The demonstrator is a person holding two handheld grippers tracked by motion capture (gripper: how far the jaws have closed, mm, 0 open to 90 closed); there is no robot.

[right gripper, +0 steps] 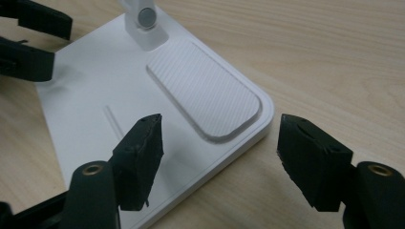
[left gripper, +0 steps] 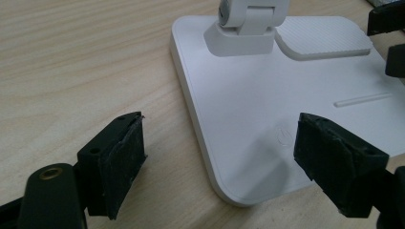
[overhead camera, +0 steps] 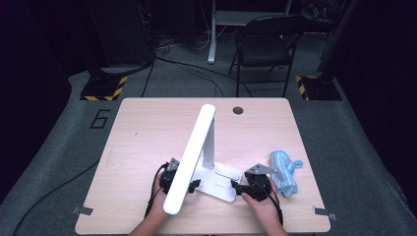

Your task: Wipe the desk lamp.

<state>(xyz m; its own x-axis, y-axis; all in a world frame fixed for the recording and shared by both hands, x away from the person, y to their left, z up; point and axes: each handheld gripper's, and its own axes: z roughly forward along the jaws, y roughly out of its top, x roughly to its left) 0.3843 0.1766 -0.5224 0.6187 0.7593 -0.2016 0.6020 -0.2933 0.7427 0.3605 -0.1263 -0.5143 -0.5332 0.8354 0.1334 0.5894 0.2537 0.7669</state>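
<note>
A white desk lamp stands on the wooden table (overhead camera: 147, 132). Its long light bar (overhead camera: 191, 157) slants toward me over the flat base (overhead camera: 219, 186). My left gripper (overhead camera: 194, 186) is at the base's left side, open. In the left gripper view its jaws (left gripper: 222, 133) straddle the near corner of the base (left gripper: 267, 86), one pad over wood and one over the base beside a faint power symbol (left gripper: 283, 136). My right gripper (overhead camera: 236, 187) is at the base's right side, open. In the right gripper view its jaws (right gripper: 220, 131) straddle the corner by the ribbed pad (right gripper: 205, 95).
A crumpled blue item (overhead camera: 284, 172) lies on the table just right of my right hand. A round cable hole (overhead camera: 238, 110) sits near the far edge. Beyond the table stand a folding chair (overhead camera: 265, 44) and floor cables.
</note>
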